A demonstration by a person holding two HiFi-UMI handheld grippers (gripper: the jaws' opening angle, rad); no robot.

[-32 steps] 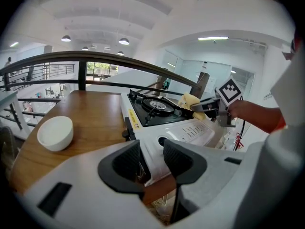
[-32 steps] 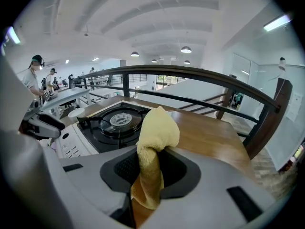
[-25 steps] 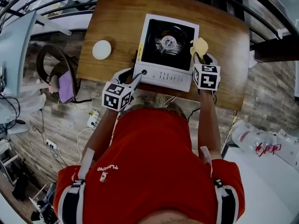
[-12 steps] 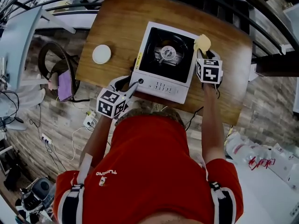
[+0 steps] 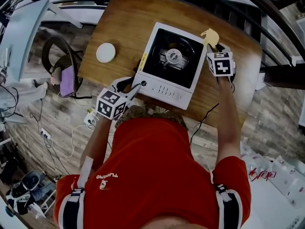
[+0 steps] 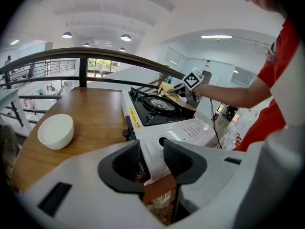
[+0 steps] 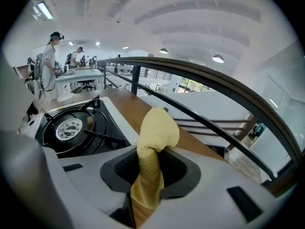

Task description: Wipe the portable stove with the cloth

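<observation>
Your right claw (image 5: 213, 46) has travelled up the right edge of the white portable gas stove (image 5: 164, 93) to its upper-right corner, near the frame's top. It is clamped on the yellow terry cloth (image 5: 209, 35), whose bunched end pokes past the tips. The stove sits mid-frame on the brown wooden counter (image 5: 119, 27). Your left claw (image 5: 135, 88) pinches the stove's lower-left corner.

Prob. office/lab, railing (image 6: 119, 56), desks (image 7: 78, 74), ceiling lights (image 6: 126, 37)
</observation>
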